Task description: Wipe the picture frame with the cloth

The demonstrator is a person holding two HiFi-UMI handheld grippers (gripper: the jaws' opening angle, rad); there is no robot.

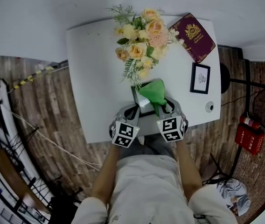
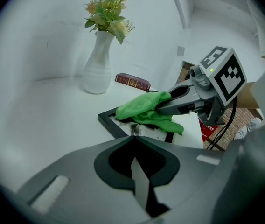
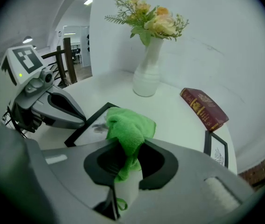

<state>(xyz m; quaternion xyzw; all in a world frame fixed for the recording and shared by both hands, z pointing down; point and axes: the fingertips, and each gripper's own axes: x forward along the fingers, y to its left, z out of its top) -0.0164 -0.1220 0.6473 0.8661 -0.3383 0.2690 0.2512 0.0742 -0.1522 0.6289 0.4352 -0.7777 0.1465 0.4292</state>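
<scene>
Left gripper (image 2: 133, 135): jaws pressed together, nothing seen between them, tips aimed forward and down. Right gripper (image 3: 129, 147): jaws clamped on the green cloth (image 3: 129, 125), which bunches out past the tips. Head view: both grippers sit side by side just in front of the torso (image 1: 146, 181), near each other but apart. Left marker cube (image 1: 124, 133) and right marker cube (image 1: 171, 129) face up at the camera. Jaws angle inward so the tips converge. Left forearm (image 1: 107, 171) and right forearm (image 1: 187, 164) run forward from the body, elbows bent and kept close to the sides, wrists roughly level.
</scene>
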